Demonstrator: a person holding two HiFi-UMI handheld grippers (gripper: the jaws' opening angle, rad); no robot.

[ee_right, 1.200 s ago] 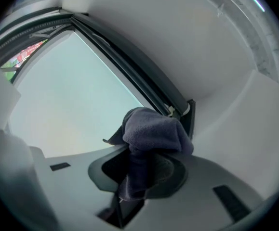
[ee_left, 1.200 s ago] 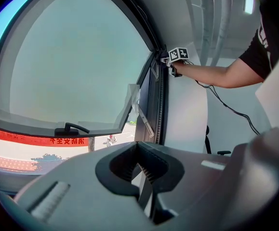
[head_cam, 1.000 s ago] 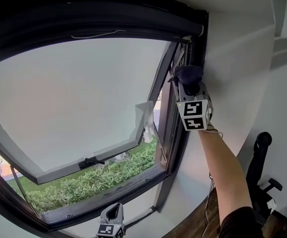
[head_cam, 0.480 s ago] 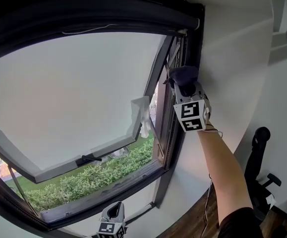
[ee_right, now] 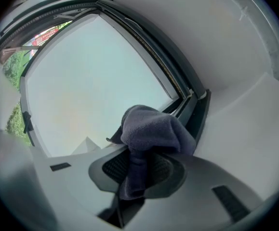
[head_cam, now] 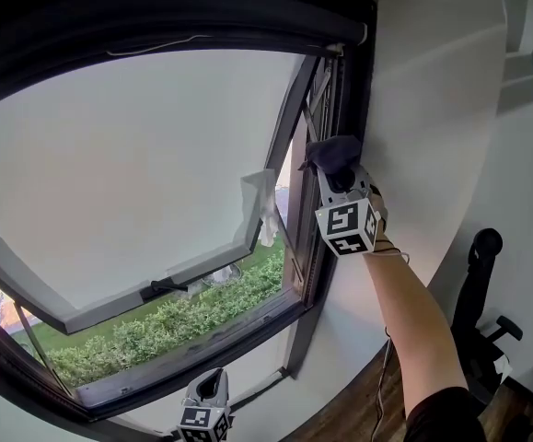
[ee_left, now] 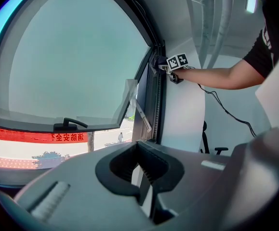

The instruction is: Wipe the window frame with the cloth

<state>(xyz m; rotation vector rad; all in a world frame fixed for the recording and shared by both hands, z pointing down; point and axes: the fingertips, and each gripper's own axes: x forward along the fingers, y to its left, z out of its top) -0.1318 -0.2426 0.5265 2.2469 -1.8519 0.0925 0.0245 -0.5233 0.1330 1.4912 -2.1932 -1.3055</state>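
The dark window frame (head_cam: 354, 81) runs down the right of the head view. My right gripper (head_cam: 338, 184) is shut on a dark grey-purple cloth (head_cam: 333, 152) and presses it against the frame's right upright, a little below the top corner. In the right gripper view the cloth (ee_right: 153, 129) bulges out of the right gripper (ee_right: 134, 177) beside the frame (ee_right: 197, 105). My left gripper (head_cam: 206, 412) hangs low under the window sill. In its own view the left gripper (ee_left: 144, 194) stands shut with nothing in it, and the right gripper (ee_left: 172, 65) shows far off.
The window sash (head_cam: 156, 173) is tilted outward, with a black handle (head_cam: 160, 289) on its lower rail and a white scrap (head_cam: 261, 201) at its corner. A hedge (head_cam: 174, 325) lies outside. White wall (head_cam: 432, 109) borders the frame; a black chair (head_cam: 482, 320) stands at the lower right.
My right gripper has slid the cloth down the right side of the frame, away from the top corner. The left gripper has stayed low.
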